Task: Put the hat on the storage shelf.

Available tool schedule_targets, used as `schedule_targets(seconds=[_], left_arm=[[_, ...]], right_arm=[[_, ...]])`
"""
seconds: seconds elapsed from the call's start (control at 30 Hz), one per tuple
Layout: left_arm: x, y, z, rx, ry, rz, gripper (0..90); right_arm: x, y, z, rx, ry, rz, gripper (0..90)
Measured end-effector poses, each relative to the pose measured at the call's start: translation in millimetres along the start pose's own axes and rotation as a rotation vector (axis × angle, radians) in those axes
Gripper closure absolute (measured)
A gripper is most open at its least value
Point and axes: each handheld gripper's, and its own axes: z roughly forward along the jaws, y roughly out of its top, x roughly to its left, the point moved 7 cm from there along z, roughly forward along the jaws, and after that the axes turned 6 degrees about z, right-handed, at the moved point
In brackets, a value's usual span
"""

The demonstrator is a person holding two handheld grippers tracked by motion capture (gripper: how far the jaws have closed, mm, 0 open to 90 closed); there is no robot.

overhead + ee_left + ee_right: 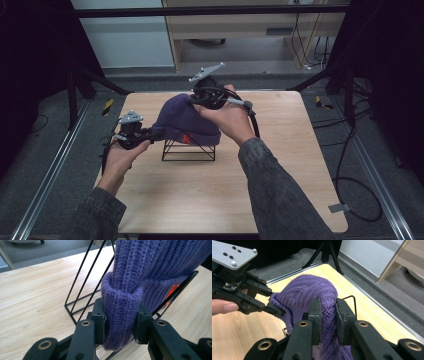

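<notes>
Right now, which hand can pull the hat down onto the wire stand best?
Probably the left gripper: it pinches the hat by its folded brim, low beside the wire stand. The right gripper grips the top.

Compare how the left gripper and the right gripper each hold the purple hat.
The left gripper pinches the hat's folded brim at its lower edge; the right gripper pinches knit high on the crown. The left comes in level, the right from above. Both are shut on the hat.

Looks like a lab or recording room: pale wooden worktop standing alone inside a metal rail frame, grey carpet floor strewn with black cables, dark tripod legs, plain cabinet behind.
</notes>
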Motion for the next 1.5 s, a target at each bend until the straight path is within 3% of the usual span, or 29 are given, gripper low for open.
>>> schedule_targets(seconds=[0.77, 0.97, 1.3, 1.5], left_arm=[[6.6, -28.1, 11.5, 0.032, 0.003, -0.025, 67.2], [7.1, -31.3, 13.4, 0.057, 0.017, -0.010, 66.6], [10.5, -46.6, 17.2, 0.072, 0.012, -0.029, 66.3], [13.4, -50.2, 19.6, 0.094, 0.014, -0.021, 66.2]], right_arm=[[10.5, -16.6, 18.8, 0.060, 0.019, -0.015, 76.5], [11.8, -21.0, 25.9, 0.081, 0.018, -0.012, 76.5], [15.1, -28.6, 37.3, 0.111, 0.022, -0.007, 76.2], [17.1, -30.0, 42.1, 0.116, 0.027, -0.003, 76.0]])
